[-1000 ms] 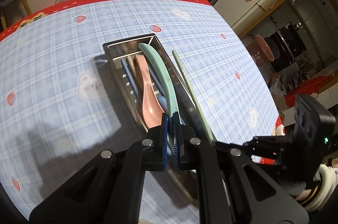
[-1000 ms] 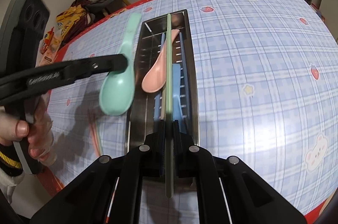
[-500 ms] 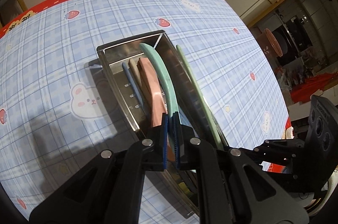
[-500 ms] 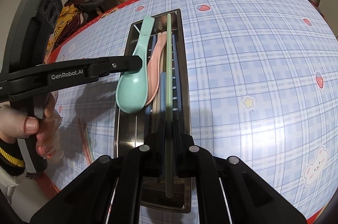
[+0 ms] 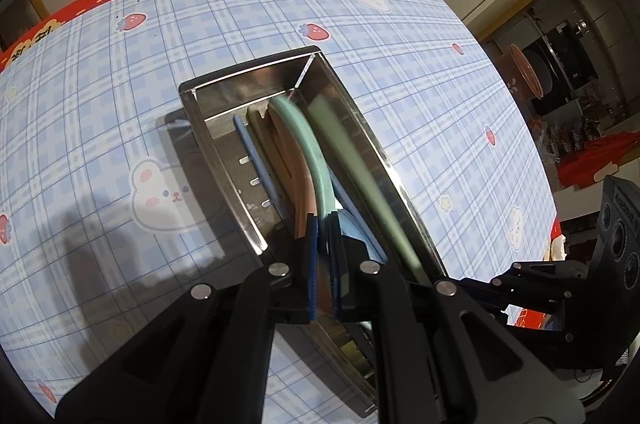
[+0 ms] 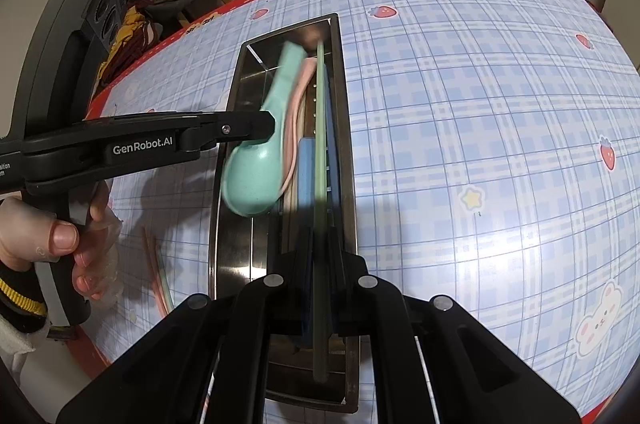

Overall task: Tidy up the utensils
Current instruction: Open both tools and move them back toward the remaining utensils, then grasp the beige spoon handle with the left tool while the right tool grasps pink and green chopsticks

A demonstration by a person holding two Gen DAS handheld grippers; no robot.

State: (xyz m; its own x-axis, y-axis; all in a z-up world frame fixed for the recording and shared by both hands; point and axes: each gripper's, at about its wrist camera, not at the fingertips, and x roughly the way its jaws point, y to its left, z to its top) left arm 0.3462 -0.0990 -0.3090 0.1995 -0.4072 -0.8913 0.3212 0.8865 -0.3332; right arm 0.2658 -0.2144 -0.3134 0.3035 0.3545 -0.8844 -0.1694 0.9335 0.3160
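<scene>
- Over the steel tray point(image 6: 226, 184) on the plaid tablecloth point(image 6: 480, 144), you are holding two utensils at once: your left gripper point(image 5: 322, 264) is clamped nearly shut on the mint spoon point(image 6: 256, 164), your right gripper point(image 6: 318, 288) is pinched just as tight on the green chopstick point(image 6: 320, 144).
- Both pieces are hanging low inside the tray, above the pink spoon point(image 6: 298, 92) and blue utensils point(image 6: 306, 164) already lying there.
- You are risking a tangle: letting go of the mint spoon while its bowl is overhanging the tray's left wall could tip it onto the cloth.
- You are also crowding the chopstick against the spoon; dropping both together could make one ride up on the other.
- Beside the tray, more chopsticks point(image 6: 158, 276) are waiting.
</scene>
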